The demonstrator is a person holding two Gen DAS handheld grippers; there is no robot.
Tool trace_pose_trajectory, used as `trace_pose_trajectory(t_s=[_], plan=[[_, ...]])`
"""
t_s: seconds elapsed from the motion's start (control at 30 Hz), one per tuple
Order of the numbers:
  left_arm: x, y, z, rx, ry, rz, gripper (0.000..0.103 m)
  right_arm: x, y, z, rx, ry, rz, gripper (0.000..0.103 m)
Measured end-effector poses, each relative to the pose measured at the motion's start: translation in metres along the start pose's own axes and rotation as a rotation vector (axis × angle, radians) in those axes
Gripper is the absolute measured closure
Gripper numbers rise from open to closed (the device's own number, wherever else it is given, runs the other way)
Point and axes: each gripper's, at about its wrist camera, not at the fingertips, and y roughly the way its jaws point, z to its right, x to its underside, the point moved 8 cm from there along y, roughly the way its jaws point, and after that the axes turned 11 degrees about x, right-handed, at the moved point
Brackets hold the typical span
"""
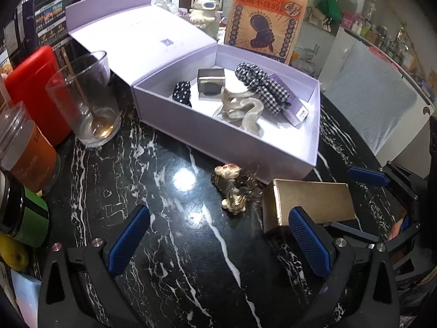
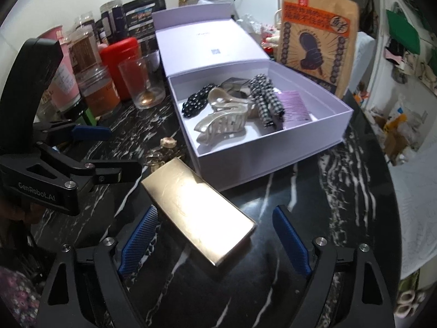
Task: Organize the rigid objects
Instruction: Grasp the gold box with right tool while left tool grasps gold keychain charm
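A flat gold box (image 2: 199, 213) lies on the black marble table between the fingers of my right gripper (image 2: 215, 243). That gripper is open and its blue pads (image 2: 139, 243) stand clear of the box's sides. In the left wrist view the same gold box (image 1: 311, 205) sits at the right, with the right gripper (image 1: 341, 199) around it. My left gripper (image 1: 218, 242) hangs open over bare table with nothing in it. A small amber hair clip (image 1: 232, 188) lies just ahead of it. The open lavender box (image 1: 226, 136) behind holds pearly claw clips, checkered and dotted hair pieces and a metallic cube.
A drinking glass (image 1: 87, 101), a red container (image 1: 35, 87) and jars (image 1: 24, 147) crowd the left side. A printed paper bag (image 1: 267, 19) stands behind the lavender box (image 2: 273, 164). The left gripper (image 2: 114, 153) is close beside the gold box. The round table's edge curves down the right.
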Motion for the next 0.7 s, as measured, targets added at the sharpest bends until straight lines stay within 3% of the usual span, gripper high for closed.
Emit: trace_pose_trajectory(t_s=[0.2,0.3,0.4,0.53,0.7], plan=[[0.003,0.003,-0.007,-0.042,0.024,-0.019,0.000,-0.002,0.014,-0.017,-0.023,-0.084,-0.033,0.016],[-0.001,0.004,-0.007,-0.006,0.019,-0.014,0.000,-0.001,0.017,-0.023,-0.022,-0.128,-0.032,0.017],[-0.004,0.006,-0.005,0.033,0.001,-0.009,0.000,0.002,0.015,-0.026,-0.035,-0.146,-0.022,0.033],[-0.008,0.011,-0.002,0.017,0.028,-0.013,0.000,0.006,0.012,-0.022,-0.057,-0.110,-0.032,0.048],[-0.014,0.017,0.003,0.026,0.053,-0.005,0.000,0.018,0.000,-0.017,-0.068,-0.085,-0.040,0.050]])
